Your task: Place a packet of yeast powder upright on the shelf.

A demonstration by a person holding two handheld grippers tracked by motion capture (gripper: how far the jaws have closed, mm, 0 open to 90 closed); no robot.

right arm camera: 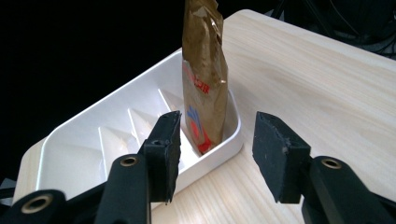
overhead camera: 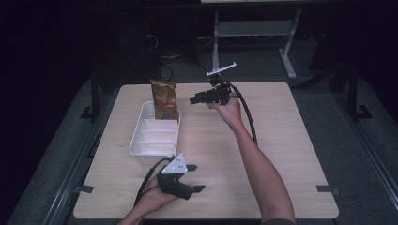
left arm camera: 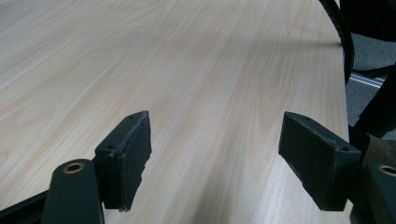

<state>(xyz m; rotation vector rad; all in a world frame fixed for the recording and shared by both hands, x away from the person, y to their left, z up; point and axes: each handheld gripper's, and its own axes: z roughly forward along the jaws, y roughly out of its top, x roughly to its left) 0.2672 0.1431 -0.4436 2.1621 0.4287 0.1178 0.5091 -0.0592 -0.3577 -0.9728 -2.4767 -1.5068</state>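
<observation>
right gripper: jaws spread, empty, held just right of the bag | left gripper: spread, idle near edge | brown bag: upright in far compartment of white tray | likely light, crinkly, soft; pinch mid-body, gently

Light falls from above onto the table, whose pale wood is bright while the room around it sinks into near black. The high view is soft and grainy. Both gripper views are sharper, with faint shadows and mild glare on the white tray.
</observation>
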